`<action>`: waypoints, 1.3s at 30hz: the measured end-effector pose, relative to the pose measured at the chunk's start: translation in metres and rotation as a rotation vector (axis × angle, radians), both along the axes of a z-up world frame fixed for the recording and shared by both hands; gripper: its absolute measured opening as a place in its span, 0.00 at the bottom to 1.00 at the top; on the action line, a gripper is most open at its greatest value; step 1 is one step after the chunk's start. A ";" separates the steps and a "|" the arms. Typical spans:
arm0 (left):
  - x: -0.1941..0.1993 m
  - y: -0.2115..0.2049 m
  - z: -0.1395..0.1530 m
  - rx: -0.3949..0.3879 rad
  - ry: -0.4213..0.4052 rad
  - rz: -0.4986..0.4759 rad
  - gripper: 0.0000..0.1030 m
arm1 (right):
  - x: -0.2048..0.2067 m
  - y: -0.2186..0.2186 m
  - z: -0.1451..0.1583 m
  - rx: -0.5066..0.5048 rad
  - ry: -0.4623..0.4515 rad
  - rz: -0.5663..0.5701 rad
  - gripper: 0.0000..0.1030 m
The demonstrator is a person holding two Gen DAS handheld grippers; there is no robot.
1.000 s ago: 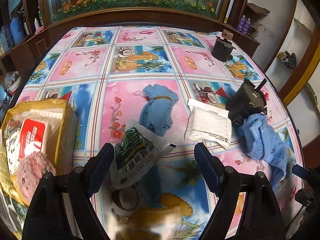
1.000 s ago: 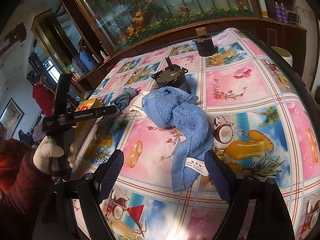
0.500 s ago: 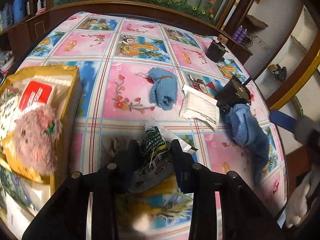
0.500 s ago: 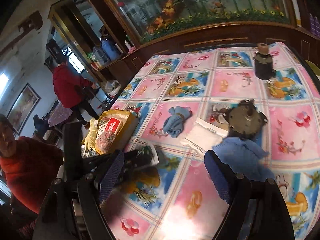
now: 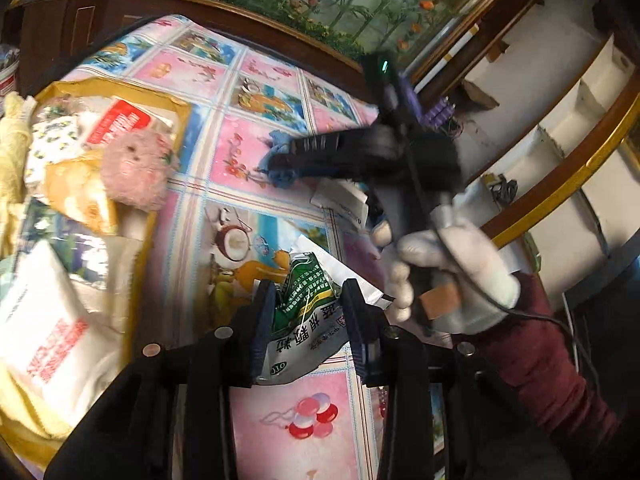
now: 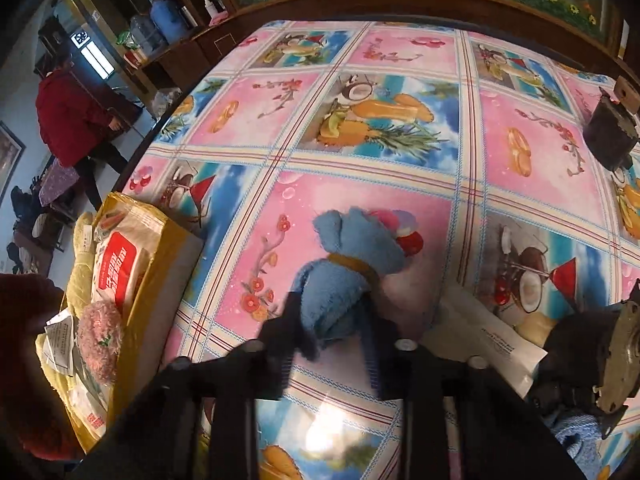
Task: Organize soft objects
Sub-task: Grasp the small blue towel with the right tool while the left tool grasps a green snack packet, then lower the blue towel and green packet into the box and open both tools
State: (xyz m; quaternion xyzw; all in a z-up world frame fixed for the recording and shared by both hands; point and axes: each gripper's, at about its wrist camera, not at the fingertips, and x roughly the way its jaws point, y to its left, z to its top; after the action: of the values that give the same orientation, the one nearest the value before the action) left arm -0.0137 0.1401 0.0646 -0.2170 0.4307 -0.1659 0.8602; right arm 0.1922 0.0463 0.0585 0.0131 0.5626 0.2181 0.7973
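The left gripper [image 5: 306, 316] has its jaws clenched on a crinkled green-and-white foil packet [image 5: 304, 312], printed with characters and creased where the black fingers pinch it; the packet stands between them at the near edge of the counter [image 6: 400, 60], which is covered by a glossy plastic cloth in pink and blue squares with fruit and flower prints. The right gripper [image 6: 332, 320] has its jaws grasping a small blue terry cloth [image 6: 344, 276], a fluffy bundle cinched round the middle by a mustard-coloured band, lying on a pink square near the middle of the counter. In the left wrist view a white-gloved hand [image 5: 452, 276] with a dark red sleeve holds that gripper's handle. At the left edge sits an open yellow cardboard box [image 6: 160, 240] holding a fuzzy pink plush ball [image 6: 100, 340], a red-and-white soft pack [image 6: 120, 264] and pale yellow cloth. Just right of the blue cloth lies a flat white paper sachet [image 6: 488, 336], and beyond it a dark round metal motor [image 6: 600, 344] rests on another blue towel [image 6: 576, 436]. A second dark cylinder [image 6: 608, 132] stands at the far right.
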 end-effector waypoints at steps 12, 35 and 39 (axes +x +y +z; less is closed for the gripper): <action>-0.023 0.101 0.039 0.049 -0.100 0.266 0.31 | -0.040 -0.008 0.061 0.116 -0.114 0.025 0.18; -0.040 0.145 0.024 0.100 -0.112 0.360 0.64 | -0.042 0.202 0.053 0.117 -0.051 0.273 0.31; -0.043 0.138 0.029 0.186 -0.121 0.406 0.70 | -0.062 0.178 0.074 0.119 -0.136 0.273 0.50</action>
State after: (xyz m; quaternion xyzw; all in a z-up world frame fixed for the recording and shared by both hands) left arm -0.0567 0.2784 0.0934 -0.2084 0.3393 0.0383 0.9165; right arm 0.1302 0.2248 0.1321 -0.0308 0.4901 0.3578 0.7942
